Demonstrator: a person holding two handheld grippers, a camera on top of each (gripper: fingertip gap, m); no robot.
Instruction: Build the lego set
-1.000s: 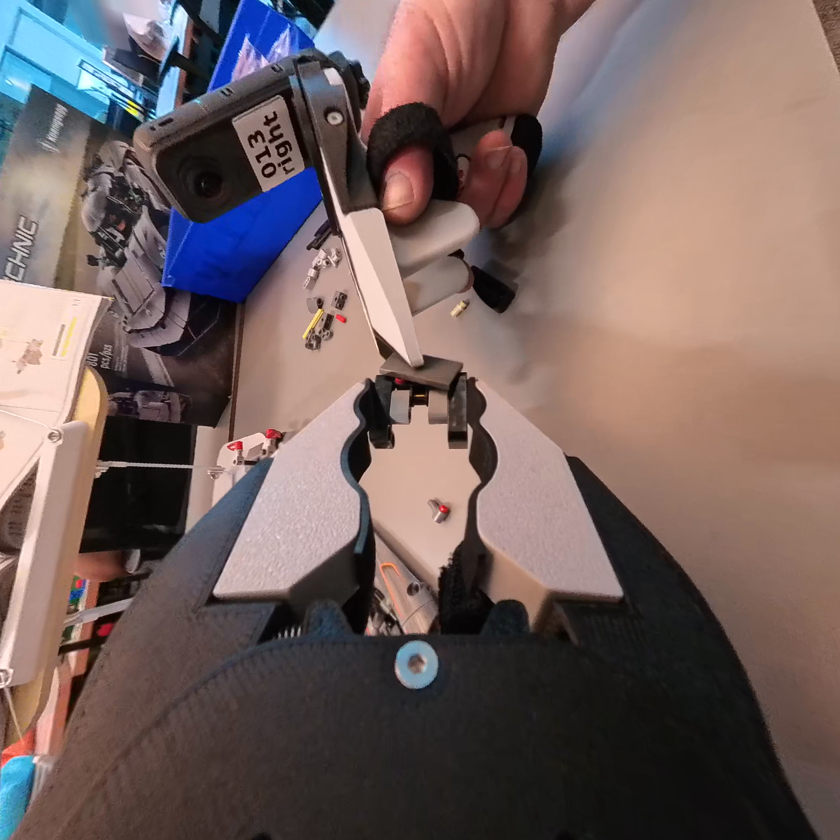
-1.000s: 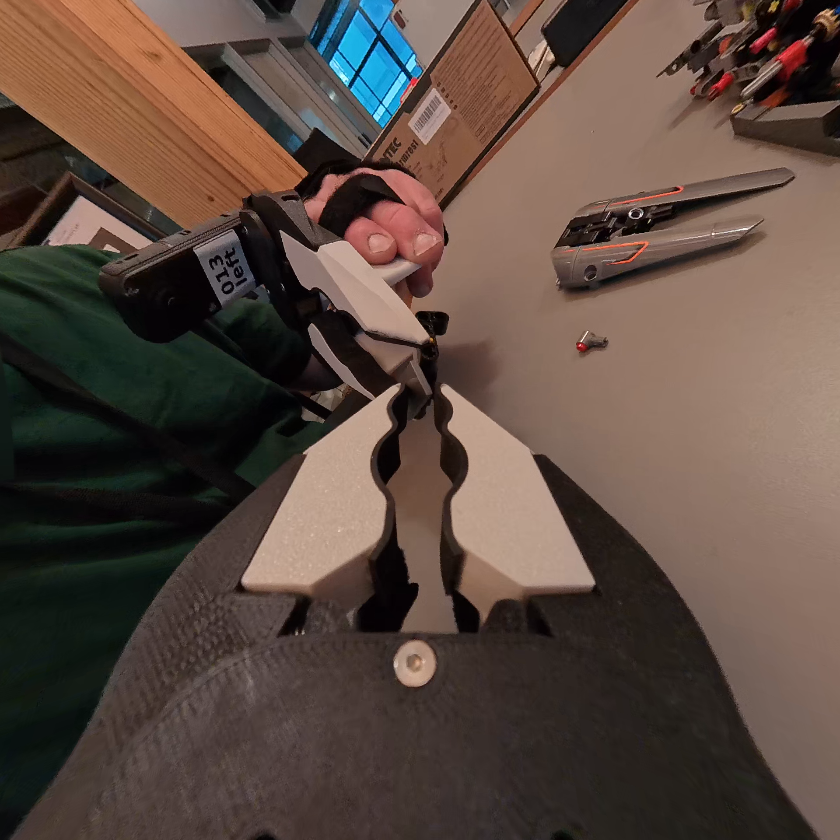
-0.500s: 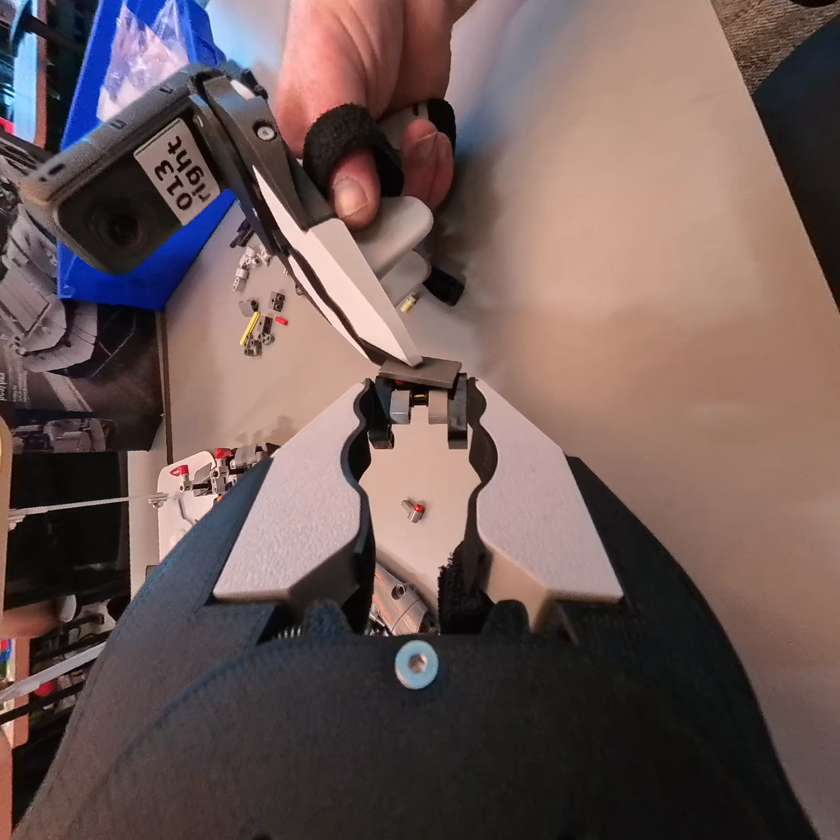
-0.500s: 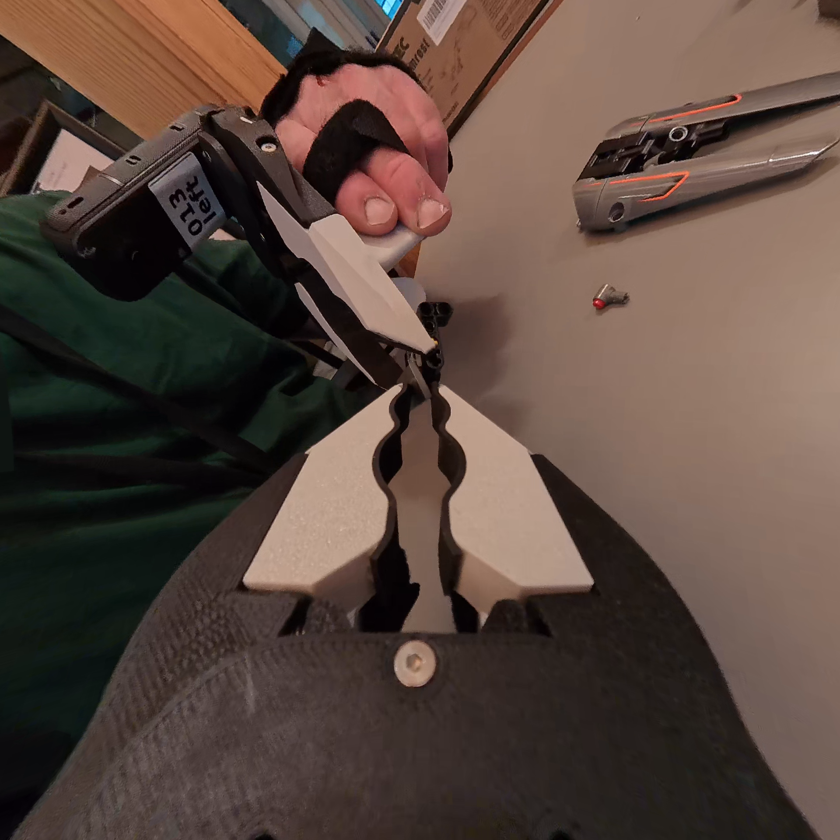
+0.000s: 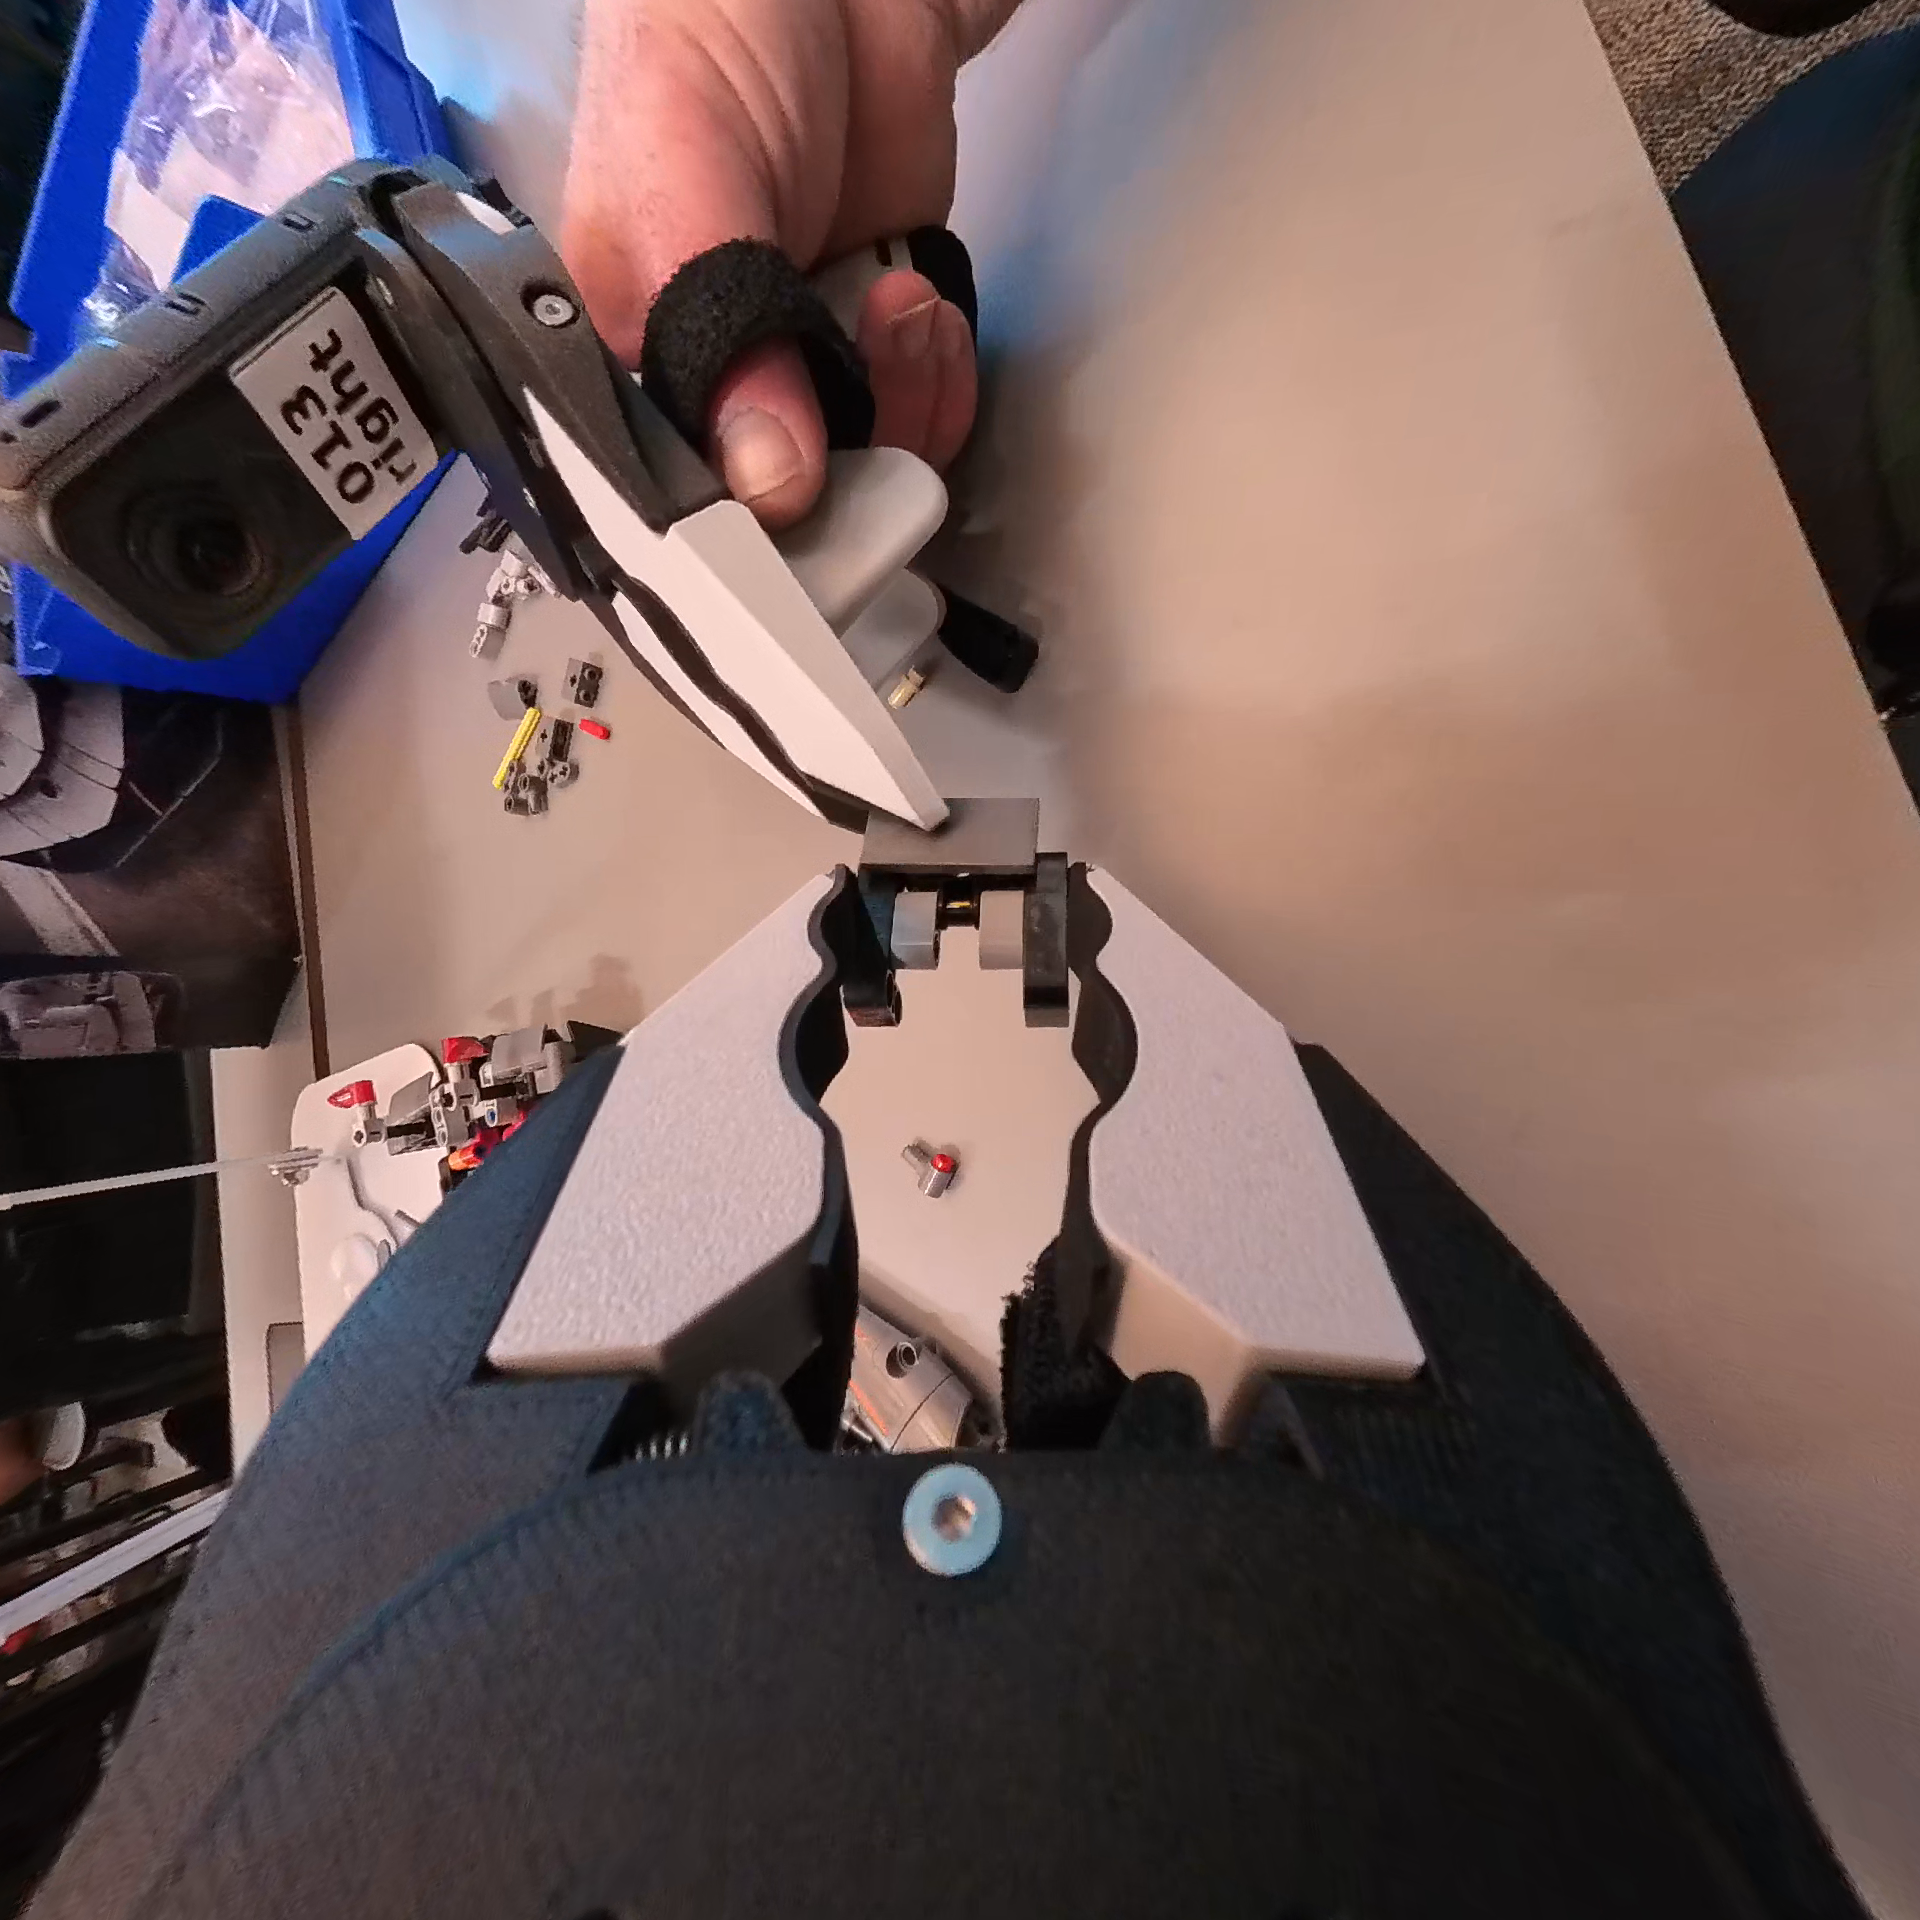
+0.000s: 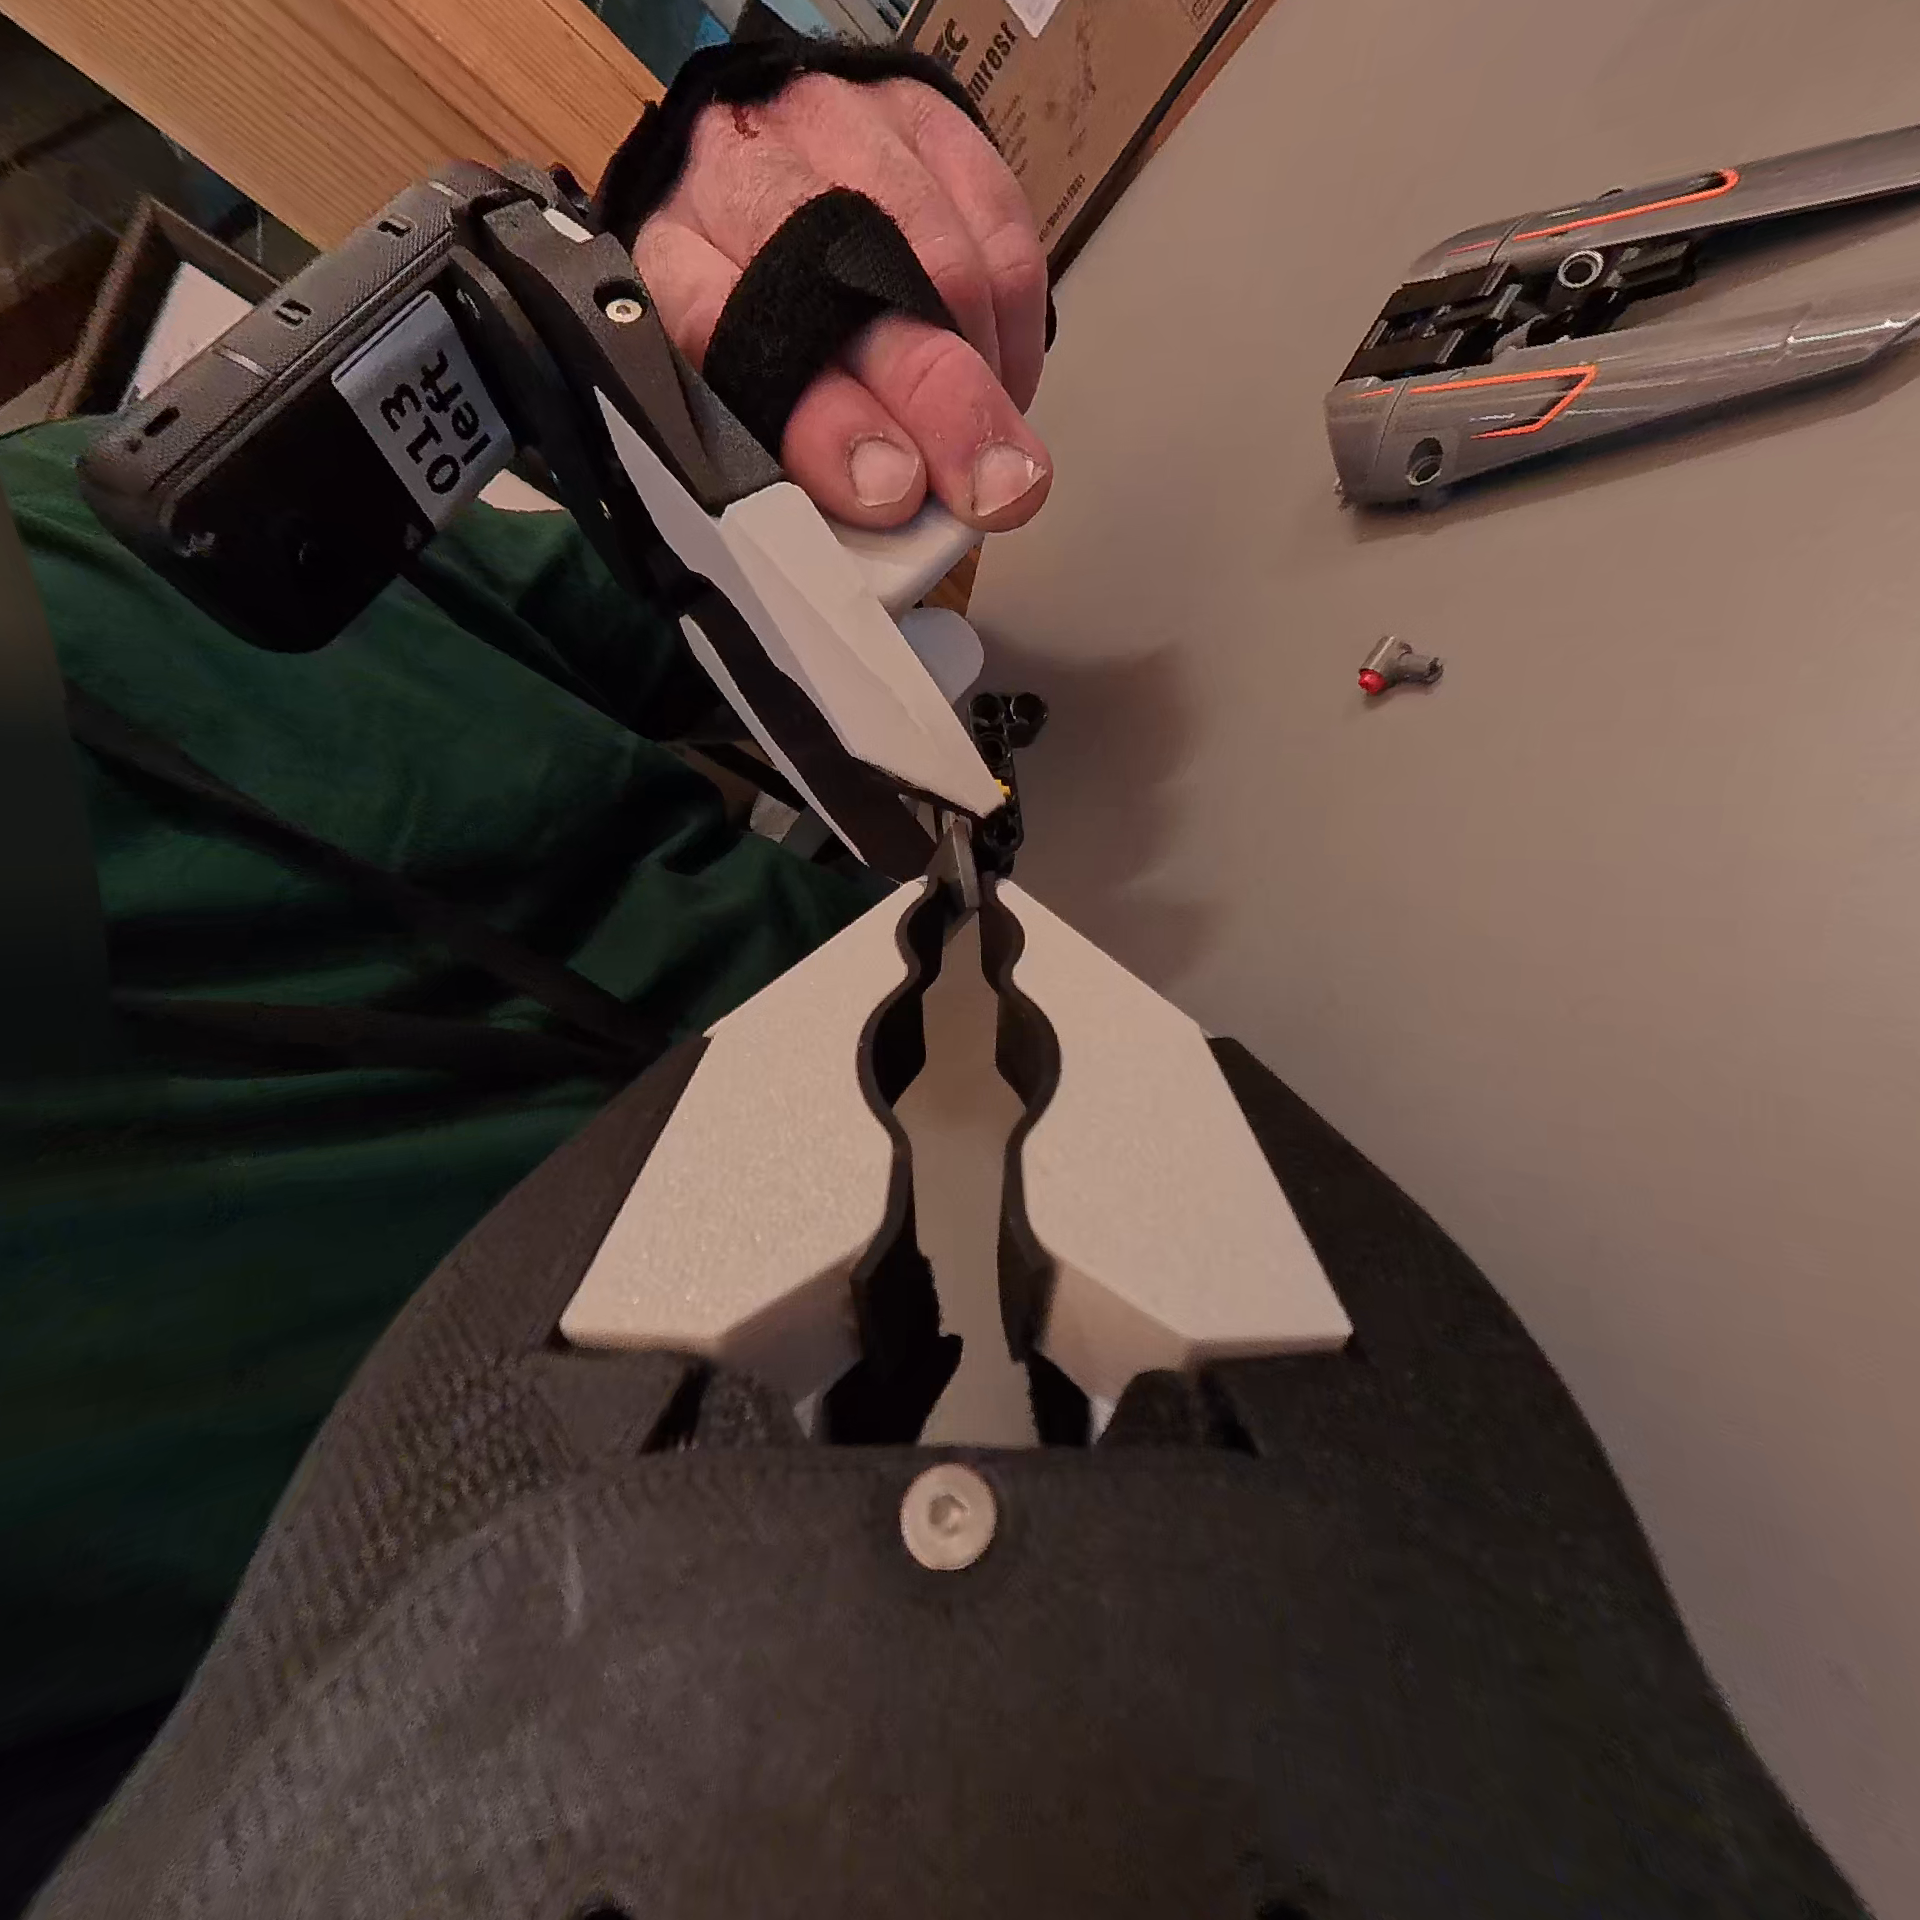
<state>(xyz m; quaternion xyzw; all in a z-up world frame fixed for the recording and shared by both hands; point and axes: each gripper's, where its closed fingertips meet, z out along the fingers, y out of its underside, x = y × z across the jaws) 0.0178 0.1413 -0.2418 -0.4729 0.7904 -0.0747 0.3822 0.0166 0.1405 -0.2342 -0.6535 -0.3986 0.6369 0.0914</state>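
Observation:
My left gripper is shut on a small Lego sub-assembly of black beams, grey connectors and a yellow axle, held above the table. A dark grey flat plate lies across the assembly's far end. My right gripper is shut on this plate, seen edge-on, and its tip rests on the plate's left part. In the right wrist view the left gripper holds the black assembly just beyond my right fingertips.
A small grey piece with a red tip lies on the table. Loose pieces lie by a blue bin. A white tray of parts sits left. A grey-and-orange model body lies far right. From either gripper's tips it is about 15 cm to the grey-and-orange model body.
Both hands have turned and shifted together while keeping hold of the parts. The right gripper has tilted further over. The plate stays against the assembly.

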